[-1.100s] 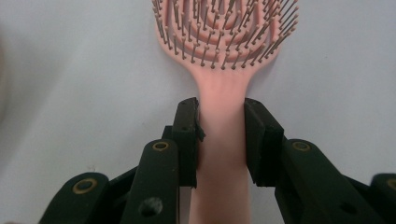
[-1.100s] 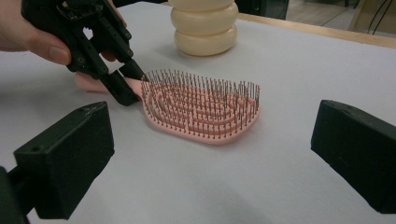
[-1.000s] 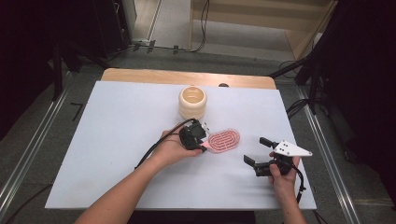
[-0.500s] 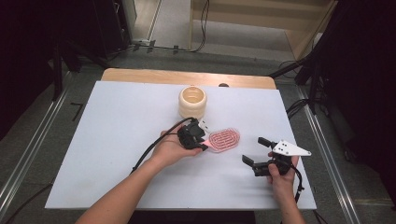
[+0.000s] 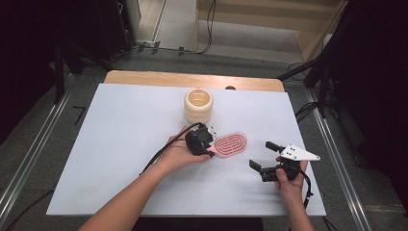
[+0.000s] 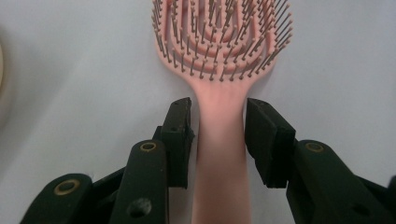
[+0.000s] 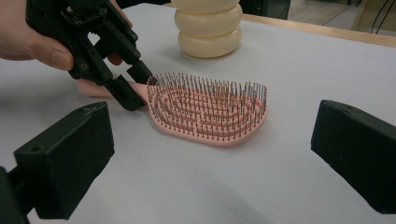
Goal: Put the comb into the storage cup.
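A pink hairbrush (image 5: 231, 144) lies bristles up on the white table (image 5: 120, 144). My left gripper (image 5: 207, 144) has its jaws on either side of the brush handle (image 6: 219, 140). They have just been opening, and a thin gap shows between each pad and the handle, so the brush rests on the table. From the right gripper view the left gripper (image 7: 133, 88) sits at the handle end of the brush (image 7: 210, 112). My right gripper (image 5: 260, 154) hovers to the right of the brush, wide open with nothing between its fingers (image 7: 70, 154).
A cream ribbed container (image 5: 198, 106) stands upright just beyond the brush, also seen behind it from the right gripper view (image 7: 208, 28). A wooden strip (image 5: 192, 79) borders the table's far edge. Cables trail from both grippers.
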Demonstrator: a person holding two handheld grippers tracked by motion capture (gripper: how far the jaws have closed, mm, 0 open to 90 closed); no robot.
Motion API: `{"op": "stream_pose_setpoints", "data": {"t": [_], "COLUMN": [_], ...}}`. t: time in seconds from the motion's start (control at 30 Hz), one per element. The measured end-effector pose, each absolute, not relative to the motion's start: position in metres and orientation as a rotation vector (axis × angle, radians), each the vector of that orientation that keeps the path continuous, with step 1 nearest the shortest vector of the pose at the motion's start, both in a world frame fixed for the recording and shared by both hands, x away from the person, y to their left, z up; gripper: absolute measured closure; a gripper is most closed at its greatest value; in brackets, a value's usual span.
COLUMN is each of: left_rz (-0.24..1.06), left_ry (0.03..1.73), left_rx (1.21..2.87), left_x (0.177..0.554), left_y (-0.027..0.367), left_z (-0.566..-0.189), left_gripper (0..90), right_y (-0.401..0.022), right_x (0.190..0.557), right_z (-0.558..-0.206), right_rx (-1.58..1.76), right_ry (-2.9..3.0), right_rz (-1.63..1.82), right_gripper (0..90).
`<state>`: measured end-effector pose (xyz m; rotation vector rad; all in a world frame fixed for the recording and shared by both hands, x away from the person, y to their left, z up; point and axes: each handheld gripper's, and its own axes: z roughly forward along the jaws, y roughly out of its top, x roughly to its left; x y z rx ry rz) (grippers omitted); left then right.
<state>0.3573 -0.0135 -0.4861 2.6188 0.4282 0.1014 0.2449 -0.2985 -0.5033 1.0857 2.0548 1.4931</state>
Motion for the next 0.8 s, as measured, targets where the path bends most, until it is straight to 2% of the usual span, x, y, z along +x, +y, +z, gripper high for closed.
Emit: {"op": "stream_pose_setpoints", "data": {"t": [0.13, 0.2, 0.27, 0.8], "left_rz": [0.105, 0.110, 0.103, 0.153], "left_ry": [0.439, 0.435, 0.427, 0.429], "left_rx": [2.623, 2.623, 2.622, 2.493], "left_x": [0.359, 0.359, 0.360, 0.352], "left_y": [-0.017, -0.017, -0.017, -0.004], "left_z": [-0.487, -0.487, -0.487, -0.479], "left_gripper": [62.8, 68.2, 69.7, 70.3], "right_y": [-0.298, -0.298, -0.298, -0.294], "right_x": [0.245, 0.245, 0.245, 0.244], "right_z": [-0.503, -0.503, -0.504, -0.500], "right_rx": [1.086, 1.087, 1.087, 1.093], "right_ry": [2.056, 2.055, 2.055, 2.043], "right_rz": [1.491, 1.491, 1.489, 1.506], "right_gripper": [0.0, 0.0, 0.0, 0.0]}}
